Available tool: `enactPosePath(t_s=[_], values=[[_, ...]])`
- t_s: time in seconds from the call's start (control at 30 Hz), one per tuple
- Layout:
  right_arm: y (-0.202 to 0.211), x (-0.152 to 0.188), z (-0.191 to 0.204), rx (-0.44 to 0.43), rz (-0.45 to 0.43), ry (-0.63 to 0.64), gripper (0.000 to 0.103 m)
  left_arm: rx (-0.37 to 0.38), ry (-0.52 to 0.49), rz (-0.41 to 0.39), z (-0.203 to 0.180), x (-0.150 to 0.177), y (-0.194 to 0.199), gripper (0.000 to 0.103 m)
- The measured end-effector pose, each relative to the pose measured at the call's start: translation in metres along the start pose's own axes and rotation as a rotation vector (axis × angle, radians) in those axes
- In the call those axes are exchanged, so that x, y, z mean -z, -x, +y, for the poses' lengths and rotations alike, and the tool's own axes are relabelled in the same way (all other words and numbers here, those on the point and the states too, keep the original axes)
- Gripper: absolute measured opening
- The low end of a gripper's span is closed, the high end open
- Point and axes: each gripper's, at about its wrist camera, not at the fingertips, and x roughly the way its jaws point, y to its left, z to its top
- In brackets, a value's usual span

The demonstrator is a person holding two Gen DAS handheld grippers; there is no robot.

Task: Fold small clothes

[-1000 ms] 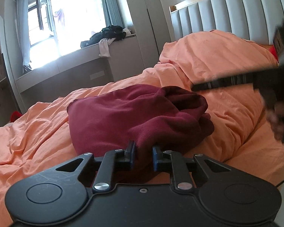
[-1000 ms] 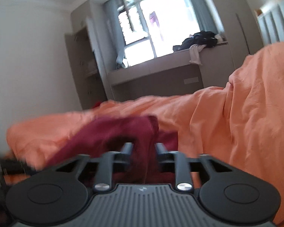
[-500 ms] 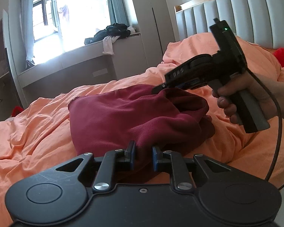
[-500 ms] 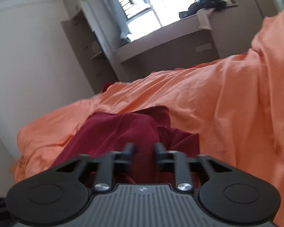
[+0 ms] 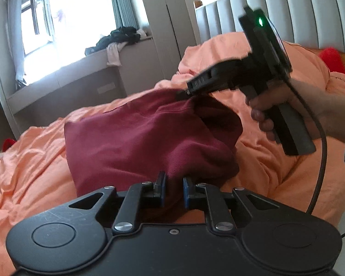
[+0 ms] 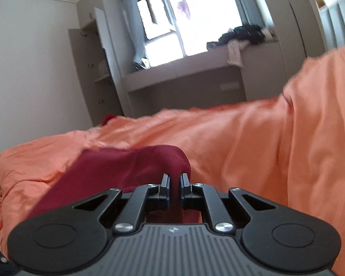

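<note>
While the left gripper (image 5: 173, 187) pinched the near hem of a maroon knit garment (image 5: 145, 138) at the bottom of its own view, the garment lay bunched at the centre of the frame on an orange duvet (image 5: 34, 161). At centre right, a person's hand (image 5: 271, 112) held the right gripper (image 6: 174, 184), whose fingers had just been closing and stood pressed on a raised fold at the garment's far edge. Behind it, at upper right, rose a grey padded headboard (image 5: 299, 11). Farther off, at upper left, dark clothes (image 5: 119, 36) sat heaped on a window ledge (image 5: 80, 64) beneath a bright window (image 5: 57, 23).
</note>
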Motion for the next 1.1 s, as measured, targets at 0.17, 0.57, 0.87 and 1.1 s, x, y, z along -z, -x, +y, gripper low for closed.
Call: enactPosePath(t_s=[0.17,0.57,0.87,1.1], values=[[-0.003,0.018,-0.005,0.008,0.015,-0.041,0.013,0.075,0.107,0.006,0.016,-0.002,0.005,0.025],[0.030,0.024,0.005,0.046,-0.094,-0.026,0.087,0.061,0.286,-0.066,0.053,-0.014,0.039,0.087],[0.047,0.069,0.034,0.148,-0.214,-0.114,0.103,-0.110,0.465,-0.013,0.109,0.003,0.012,0.102],[0.042,0.046,0.015,0.248,-0.226,-0.265,0.103,-0.025,0.593,0.010,0.130,0.020,-0.013,0.102]])
